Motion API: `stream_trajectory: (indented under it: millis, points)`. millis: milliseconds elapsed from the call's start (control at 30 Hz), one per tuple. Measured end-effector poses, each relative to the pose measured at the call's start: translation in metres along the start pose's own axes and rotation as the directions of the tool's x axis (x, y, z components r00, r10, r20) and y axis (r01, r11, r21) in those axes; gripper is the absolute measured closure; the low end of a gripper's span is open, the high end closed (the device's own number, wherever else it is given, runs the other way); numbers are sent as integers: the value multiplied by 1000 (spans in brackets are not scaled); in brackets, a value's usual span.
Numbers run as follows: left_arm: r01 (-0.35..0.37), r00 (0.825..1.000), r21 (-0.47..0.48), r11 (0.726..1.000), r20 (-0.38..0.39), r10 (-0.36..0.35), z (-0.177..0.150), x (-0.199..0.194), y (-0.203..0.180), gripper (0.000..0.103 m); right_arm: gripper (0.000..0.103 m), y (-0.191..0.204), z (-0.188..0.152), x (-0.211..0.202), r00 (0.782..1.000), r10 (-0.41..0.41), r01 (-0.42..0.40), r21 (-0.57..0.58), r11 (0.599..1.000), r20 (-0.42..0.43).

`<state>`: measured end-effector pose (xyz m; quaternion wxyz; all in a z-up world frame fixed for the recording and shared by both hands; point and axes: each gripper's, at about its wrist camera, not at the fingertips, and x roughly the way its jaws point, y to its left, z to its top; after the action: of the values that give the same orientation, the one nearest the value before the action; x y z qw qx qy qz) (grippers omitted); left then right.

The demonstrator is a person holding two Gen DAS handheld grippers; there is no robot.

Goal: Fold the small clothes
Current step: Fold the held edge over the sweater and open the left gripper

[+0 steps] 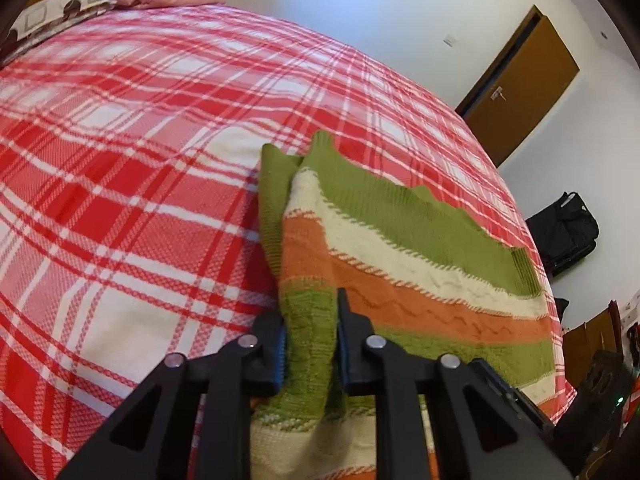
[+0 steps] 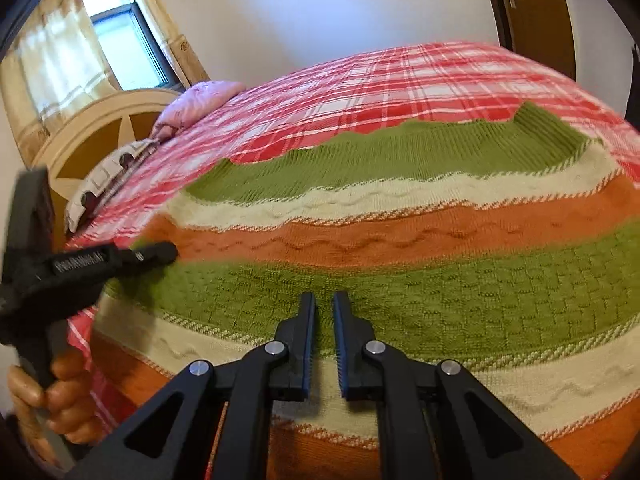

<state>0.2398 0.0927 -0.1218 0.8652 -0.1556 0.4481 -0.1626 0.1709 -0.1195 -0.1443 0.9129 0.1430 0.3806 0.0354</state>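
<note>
1. A striped knit sweater (image 2: 400, 240), banded green, cream and orange, lies spread across the plaid bedspread (image 1: 120, 160), toward the bed's near edge rather than the pillow end.
2. The left gripper (image 1: 310, 344) pinches a raised ridge of the green knit at the sweater's left side; its pads press on the fabric from both sides, so it is gripping the sweater.
3. In the left wrist view one layer already lies over another along that left side, with a green edge showing beneath; I judge one fold is begun there, though I cannot tell how much is turned in.
4. The right gripper (image 2: 324, 344) hovers low over the green basket-weave band near the sweater's middle. Its jaws stand nearly together and nothing shows between them, so it holds no cloth.
5. The rest of the body is flat and broad, so most of the folding seems left: bringing the sides in and doubling the length.
6. A hand (image 2: 52, 396) holds the left tool's handle at the bed's left edge in the right wrist view.
7. The bedspread is red, pink and white, smooth and soft. A pink pillow (image 2: 200, 100) and a patterned pillow (image 1: 60, 12) sit at the head end by a cream headboard (image 2: 100, 120).
8. Around it: white walls, a curtained window (image 2: 120, 32), a brown door (image 1: 524, 88), a black bag (image 1: 564, 228) by the wall.
</note>
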Motion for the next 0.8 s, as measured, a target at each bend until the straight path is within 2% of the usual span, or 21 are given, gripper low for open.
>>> stream_trajectory:
  millis: [100, 233, 467, 633, 800]
  points:
    - [40, 999, 13, 999, 22, -40, 7, -14, -12, 85, 94, -4, 1, 0, 1000, 16, -16, 13, 1000, 0]
    - [63, 996, 88, 994, 53, -68, 14, -34, -48, 85, 92, -24, 3, -13, 994, 108, -107, 115, 988, -5]
    - [79, 994, 181, 980, 60, -91, 14, -45, -109, 86, 92, -75, 12, -68, 988, 112, -132, 214, 968, 103]
    - [65, 995, 295, 953, 55, -85, -7, -35, -159, 87, 92, -110, 5, -91, 986, 96, -130, 275, 952, 135]
    - [36, 999, 392, 919, 6, -41, -42, 2, -203, 91, 92, -138, -9, -102, 987, 73, -118, 344, 931, 142]
